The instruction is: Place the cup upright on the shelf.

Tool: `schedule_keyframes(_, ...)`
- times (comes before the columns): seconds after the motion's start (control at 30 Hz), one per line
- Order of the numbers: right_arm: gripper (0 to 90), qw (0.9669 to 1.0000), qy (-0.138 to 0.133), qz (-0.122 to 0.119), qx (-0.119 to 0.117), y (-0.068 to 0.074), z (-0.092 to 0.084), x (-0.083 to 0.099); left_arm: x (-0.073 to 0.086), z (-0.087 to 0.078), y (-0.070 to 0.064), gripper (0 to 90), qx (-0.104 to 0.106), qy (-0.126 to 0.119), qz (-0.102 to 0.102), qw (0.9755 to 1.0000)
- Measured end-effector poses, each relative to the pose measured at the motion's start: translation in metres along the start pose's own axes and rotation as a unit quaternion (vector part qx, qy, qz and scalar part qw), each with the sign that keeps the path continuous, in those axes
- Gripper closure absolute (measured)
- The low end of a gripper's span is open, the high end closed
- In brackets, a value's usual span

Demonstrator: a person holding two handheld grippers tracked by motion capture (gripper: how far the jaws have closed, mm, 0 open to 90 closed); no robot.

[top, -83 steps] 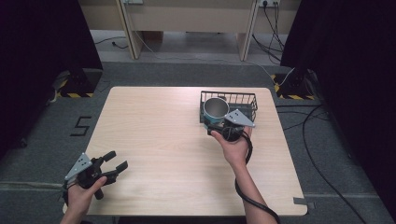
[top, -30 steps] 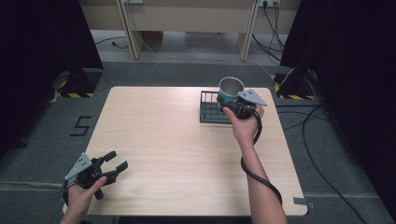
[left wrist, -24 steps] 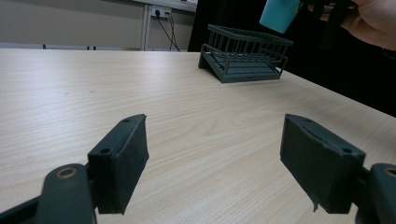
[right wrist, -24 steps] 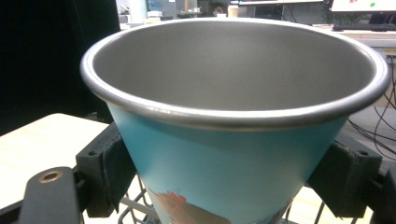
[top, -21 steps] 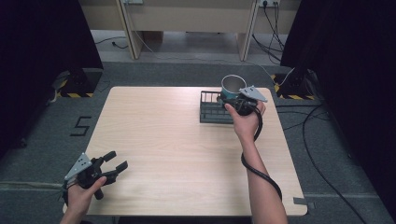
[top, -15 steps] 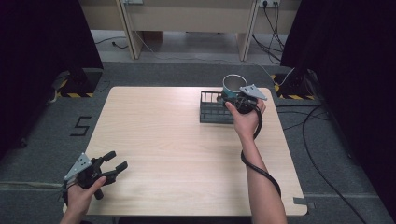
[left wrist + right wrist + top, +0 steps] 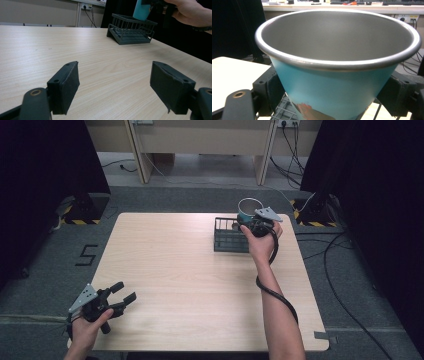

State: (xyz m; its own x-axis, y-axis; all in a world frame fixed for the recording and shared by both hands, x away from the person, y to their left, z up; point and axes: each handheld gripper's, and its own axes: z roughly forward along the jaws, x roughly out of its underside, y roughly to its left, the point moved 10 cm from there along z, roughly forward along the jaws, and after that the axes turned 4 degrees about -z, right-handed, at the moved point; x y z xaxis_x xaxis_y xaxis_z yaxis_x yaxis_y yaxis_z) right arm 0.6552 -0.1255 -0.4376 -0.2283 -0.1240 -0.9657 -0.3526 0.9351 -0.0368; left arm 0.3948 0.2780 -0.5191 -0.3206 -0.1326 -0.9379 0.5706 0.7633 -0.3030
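Teal cup (image 7: 337, 82), pinched in your right gripper's (image 7: 252, 221) jaws upper right, may slip onto the rack (image 7: 231, 236); left gripper (image 7: 115, 92) gapes empty.

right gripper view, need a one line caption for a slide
Right hand-held gripper clamps a teal cup with a bare metal interior, held above the dark wire basket.

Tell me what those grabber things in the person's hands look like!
Each is black, with two chunky flat jaws. The left gripper has round screw holes in its jaws and a brassy ring at the hinge, seen in the left gripper view. A grey three-cornered plate sits on top of the right gripper, and a thick black cable trails from it along the forearm. Both forearms are bare, no sleeves.
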Motion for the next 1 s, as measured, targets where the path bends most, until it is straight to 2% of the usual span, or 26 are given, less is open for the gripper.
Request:
schedule_keyframes(0.43, 18.2, 0.9997, 0.017, 0.013, 0.010, -0.004, 0.014, 0.013, 0.000, 0.000, -0.001, 22.7, 0.002, -0.001, 0.000, 1.0000)
schedule_keyframes(1.0, 18.1, 0.9991, 0.038, 0.014, 0.010, -0.003, 0.023, 0.028, 0.000, 0.000, -0.001, 22.7, 0.003, -0.001, -0.001, 1.0000)
